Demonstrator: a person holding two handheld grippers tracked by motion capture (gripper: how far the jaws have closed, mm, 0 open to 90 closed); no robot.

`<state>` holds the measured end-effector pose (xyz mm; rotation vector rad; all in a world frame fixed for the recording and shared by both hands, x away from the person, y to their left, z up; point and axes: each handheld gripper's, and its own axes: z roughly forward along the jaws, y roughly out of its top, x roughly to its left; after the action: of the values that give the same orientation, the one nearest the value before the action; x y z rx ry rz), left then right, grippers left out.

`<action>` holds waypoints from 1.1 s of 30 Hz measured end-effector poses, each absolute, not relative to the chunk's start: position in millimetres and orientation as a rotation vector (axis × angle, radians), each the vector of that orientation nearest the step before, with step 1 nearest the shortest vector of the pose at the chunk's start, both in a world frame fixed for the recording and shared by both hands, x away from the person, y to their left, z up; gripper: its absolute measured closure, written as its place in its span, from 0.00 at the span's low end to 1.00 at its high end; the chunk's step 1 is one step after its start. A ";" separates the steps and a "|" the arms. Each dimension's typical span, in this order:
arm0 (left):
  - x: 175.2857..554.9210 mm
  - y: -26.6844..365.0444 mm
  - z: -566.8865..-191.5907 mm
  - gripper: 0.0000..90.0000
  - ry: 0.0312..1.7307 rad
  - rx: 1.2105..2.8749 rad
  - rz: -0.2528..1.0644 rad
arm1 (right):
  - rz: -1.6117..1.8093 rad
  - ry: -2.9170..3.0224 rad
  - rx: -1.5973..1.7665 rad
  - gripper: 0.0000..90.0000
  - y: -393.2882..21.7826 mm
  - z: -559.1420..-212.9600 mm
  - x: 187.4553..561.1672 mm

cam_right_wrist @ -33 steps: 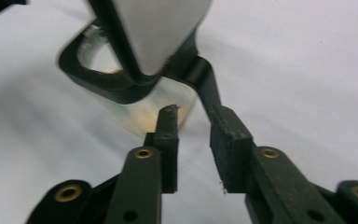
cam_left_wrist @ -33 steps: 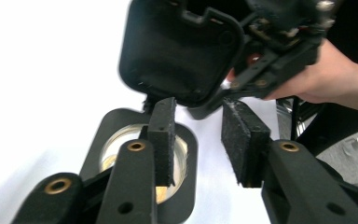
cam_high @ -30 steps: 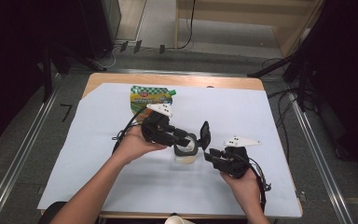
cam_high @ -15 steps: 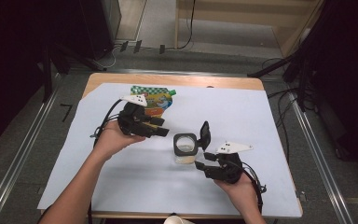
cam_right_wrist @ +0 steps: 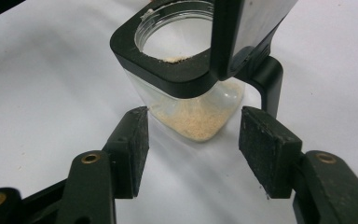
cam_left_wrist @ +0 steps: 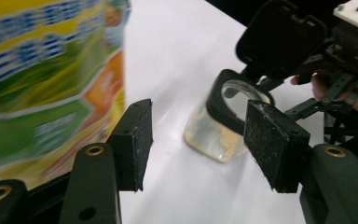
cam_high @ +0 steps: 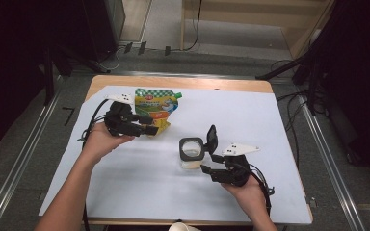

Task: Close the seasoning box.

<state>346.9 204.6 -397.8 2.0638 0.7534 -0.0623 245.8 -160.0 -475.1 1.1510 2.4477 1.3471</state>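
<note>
A clear square jar (cam_high: 191, 153) with a black rim stands mid-table, its flip lid (cam_high: 212, 137) up. A little beige powder lies at the bottom of the jar (cam_right_wrist: 193, 119). My right gripper (cam_high: 211, 162) is open just in front of it, apart from its walls, and the right gripper view looks between the jaws of the right gripper (cam_right_wrist: 191, 133) at its base. A colourful spouted pouch (cam_high: 155, 106) lies at the back left. My left gripper (cam_high: 149, 124) is open at the pouch's near edge. In the left gripper view the pouch (cam_left_wrist: 42, 70) is blurred on the left and the jar (cam_left_wrist: 221, 128) farther off.
A white sheet (cam_high: 279, 120) covers the wooden table (cam_high: 183, 83). A pale cup rim (cam_high: 183, 226) shows at the near edge. Cables and dark stands surround the table on the floor.
My left gripper has drawn away from the jar, going left and back to the pouch. The right gripper has stayed by the jar, shifting slightly nearer the front.
</note>
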 end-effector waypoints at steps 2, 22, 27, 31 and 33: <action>347.9 210.5 -398.4 0.48 0.763 2.072 -0.038 | 1.353 2.452 1.145 0.49 -159.0 -475.2 245.8; 364.3 251.9 -397.5 0.47 0.865 2.074 0.038 | 1.401 2.502 1.089 0.46 -145.0 -473.4 239.4; 372.8 257.5 -398.0 0.45 0.896 2.053 0.057 | 1.396 2.508 1.082 0.47 -145.1 -473.5 236.7; 381.8 251.5 -400.8 0.46 0.897 2.051 0.037 | 1.406 2.510 1.071 0.48 -144.0 -472.3 232.9; 385.2 245.7 -400.9 0.47 0.877 2.066 0.043 | 1.408 2.514 1.061 0.48 -141.9 -471.4 230.0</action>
<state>385.2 245.7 -400.9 2.0663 0.8774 0.0431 230.0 -141.9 -471.4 1.0607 2.5140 1.4082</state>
